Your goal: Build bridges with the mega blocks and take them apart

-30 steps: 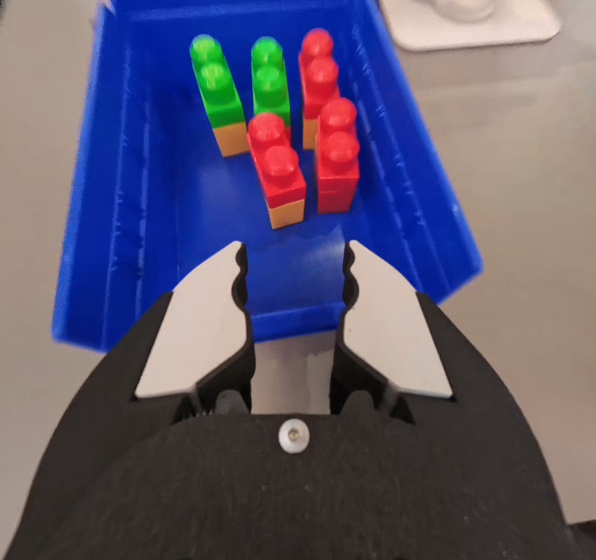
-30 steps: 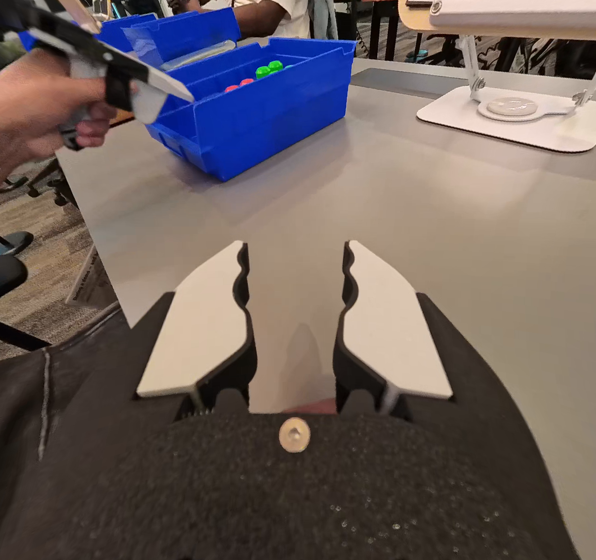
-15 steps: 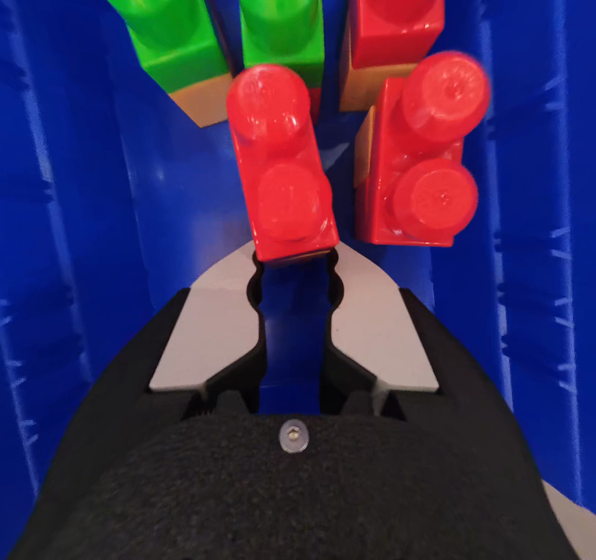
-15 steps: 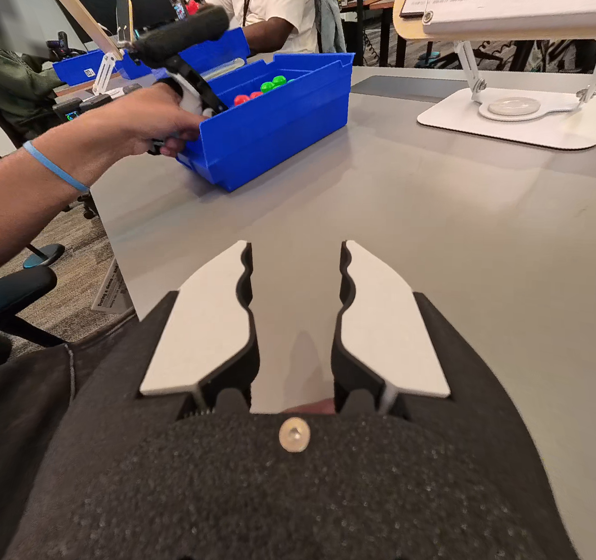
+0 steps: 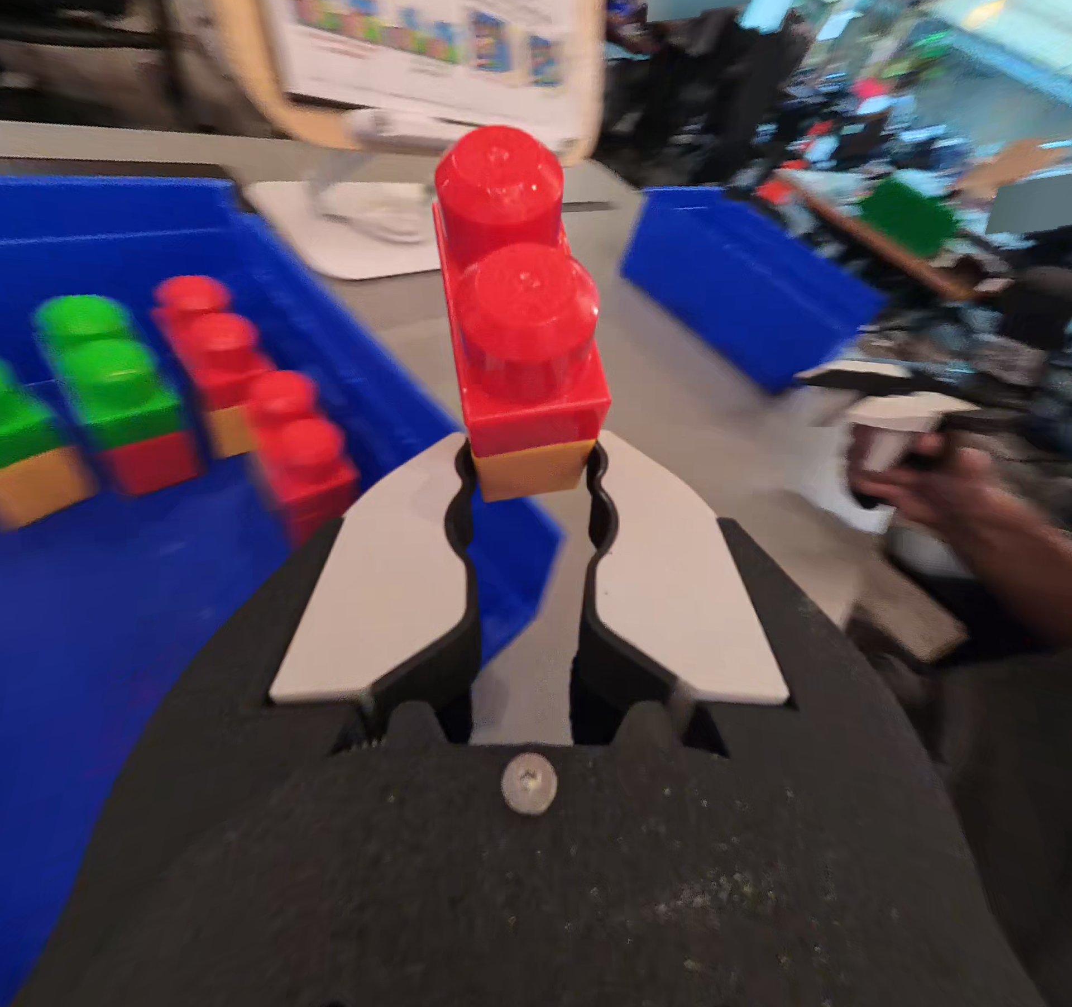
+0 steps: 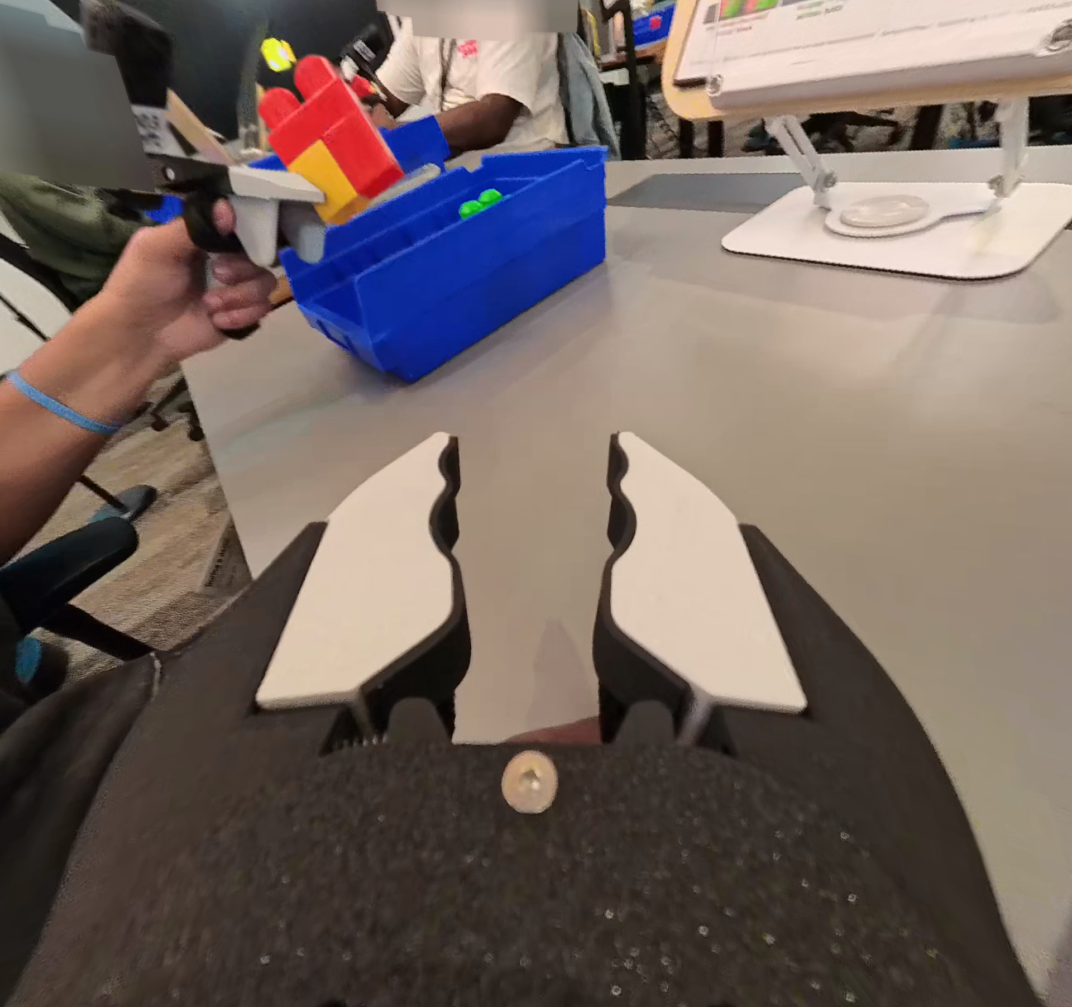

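My left tongs (image 5: 531, 471) pinch the red-on-yellow stack (image 5: 522, 312) by its yellow base, lifted above the bin (image 5: 359, 341). It's light, rigid, slick plastic; gripping flat sides suits it. My right tongs (image 6: 532, 445) gape empty over the worktop (image 6: 754, 399).

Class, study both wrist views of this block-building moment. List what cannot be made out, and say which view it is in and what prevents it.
- Bin contents, left wrist view: motion blur, and the left edge cuts a green stack.
- Same bin, right wrist view: its wall hides all but green studs.
- Held red-and-orange stack: the left tool covers its base.
- Right tool: open, nothing between its fingers.
- Instruction sheet: cut off by the top edge.
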### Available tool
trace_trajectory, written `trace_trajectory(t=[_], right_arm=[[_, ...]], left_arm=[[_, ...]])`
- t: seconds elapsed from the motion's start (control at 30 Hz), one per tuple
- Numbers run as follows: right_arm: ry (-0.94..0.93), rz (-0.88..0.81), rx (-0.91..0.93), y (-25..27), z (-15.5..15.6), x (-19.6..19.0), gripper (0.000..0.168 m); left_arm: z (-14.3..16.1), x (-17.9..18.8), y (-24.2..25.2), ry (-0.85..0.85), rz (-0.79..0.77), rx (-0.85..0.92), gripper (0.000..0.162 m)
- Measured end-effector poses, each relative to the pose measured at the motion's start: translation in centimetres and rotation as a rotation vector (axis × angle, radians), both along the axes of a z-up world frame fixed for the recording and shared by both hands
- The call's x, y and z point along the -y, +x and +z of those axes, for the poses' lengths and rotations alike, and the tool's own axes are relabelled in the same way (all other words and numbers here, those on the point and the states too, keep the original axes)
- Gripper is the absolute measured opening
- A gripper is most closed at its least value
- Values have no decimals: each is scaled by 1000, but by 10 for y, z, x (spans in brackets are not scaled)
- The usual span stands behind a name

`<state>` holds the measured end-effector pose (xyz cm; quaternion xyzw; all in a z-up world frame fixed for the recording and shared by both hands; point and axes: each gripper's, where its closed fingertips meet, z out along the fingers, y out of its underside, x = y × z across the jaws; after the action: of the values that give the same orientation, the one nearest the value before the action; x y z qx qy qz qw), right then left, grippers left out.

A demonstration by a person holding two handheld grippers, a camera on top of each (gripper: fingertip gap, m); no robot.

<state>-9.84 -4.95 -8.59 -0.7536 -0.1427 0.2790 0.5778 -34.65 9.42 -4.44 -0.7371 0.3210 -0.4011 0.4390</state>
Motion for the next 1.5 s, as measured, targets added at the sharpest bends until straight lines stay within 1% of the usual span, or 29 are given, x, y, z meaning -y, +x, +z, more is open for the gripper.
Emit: trace_trajectory(t=[0.1,0.17,0.3,0.43,0.53,0.6,0.7,0.8,0.87,0.97,1.07,1.1,1.13,1.17,1.23,1.27,1.37,1.43,1.5], right_arm=[[29,101,-75,-17,11,-1,49],[27,222,-121,-37,20,0,51],[2,432,-180,-74,46,-4,57],[-61,563,-236,-97,62,-15,58],[-95,614,-209,-107,55,-17,56],[-85,650,-243,-110,57,-13,41],[-107,686,-239,-110,49,-7,37],[-148,719,-161,-113,31,1,37],[-160,724,-110,-114,23,5,36],[-173,756,-54,-120,11,12,36],[-189,783,-42,-124,5,16,36],[-188,768,26,-124,-4,15,36],[-183,766,47,-125,-7,16,36],[-208,805,32,-127,-8,22,36],[-206,766,88,-122,-15,16,36],[-218,763,76,-117,-15,14,36],[-201,630,89,-86,-9,-8,37],[-158,449,98,-53,6,-29,37],[-90,194,101,-5,34,-50,37]], left_arm=[[16,43,35,-6,-200,133,36],[24,68,57,-13,-312,195,36],[25,110,96,-37,-505,223,36],[15,135,120,-54,-612,207,36],[9,143,128,-65,-642,195,36],[6,146,130,-70,-656,189,36],[7,147,131,-81,-652,232,36],[10,142,131,-116,-625,314,36],[10,142,130,-141,-634,335,35],[15,143,132,-131,-632,353,35],[18,143,133,-127,-632,361,35],[21,141,132,-132,-629,385,35],[25,140,130,-143,-629,414,35],[27,137,128,-152,-626,427,35],[27,130,123,-154,-603,435,35],[27,127,120,-155,-594,438,35],[26,115,110,-92,-523,389,35],[23,106,101,11,-433,304,36],[15,96,89,121,-321,189,36]])
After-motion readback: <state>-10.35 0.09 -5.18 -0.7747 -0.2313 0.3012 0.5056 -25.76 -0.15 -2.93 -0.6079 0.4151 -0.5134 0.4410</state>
